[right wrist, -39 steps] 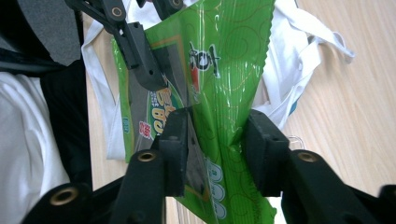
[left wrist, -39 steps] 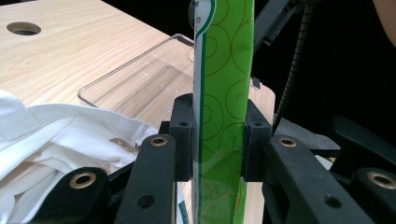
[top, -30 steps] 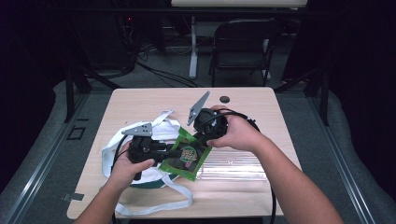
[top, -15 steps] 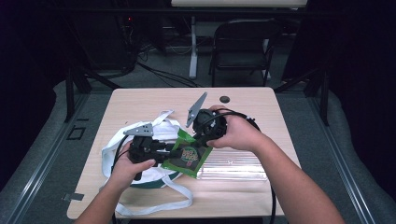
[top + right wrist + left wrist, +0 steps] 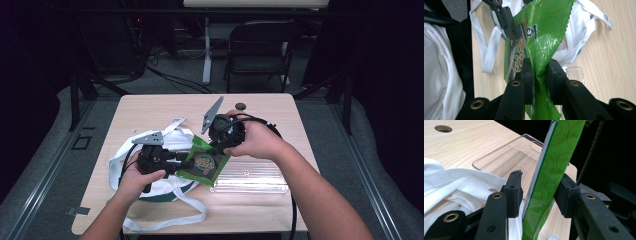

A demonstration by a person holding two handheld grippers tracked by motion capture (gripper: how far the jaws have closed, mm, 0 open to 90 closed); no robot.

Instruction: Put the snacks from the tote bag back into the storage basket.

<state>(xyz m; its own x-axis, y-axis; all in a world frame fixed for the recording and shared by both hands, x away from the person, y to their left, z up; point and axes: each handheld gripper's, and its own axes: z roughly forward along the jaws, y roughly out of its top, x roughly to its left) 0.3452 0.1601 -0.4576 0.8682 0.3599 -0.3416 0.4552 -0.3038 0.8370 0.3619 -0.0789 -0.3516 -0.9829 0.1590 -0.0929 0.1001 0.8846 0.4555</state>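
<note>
A green snack bag [image 5: 202,165] hangs over the table between both grippers. My right gripper [image 5: 540,63] is shut on its crimped edge, and the foil [image 5: 544,27] bunches between the pads. My left gripper [image 5: 541,177] has just been opening. The bag [image 5: 556,152] stands between its jaws and leans against the right pad [image 5: 566,192], with a gap to the left pad [image 5: 514,187]. In the high view the left gripper [image 5: 184,161] is at the bag's left edge and the right gripper [image 5: 214,149] at its top.
A white cloth tote bag [image 5: 167,142] with long straps lies under the left hand. A clear plastic tray [image 5: 250,177] sits on the wooden table [image 5: 150,110] right of the snack bag. A round cable hole [image 5: 240,106] is near the far edge. A folding chair [image 5: 260,45] stands beyond.
The left gripper's jaws have spread a little around the bag's edge. Both hands and the snack bag stay in place.
</note>
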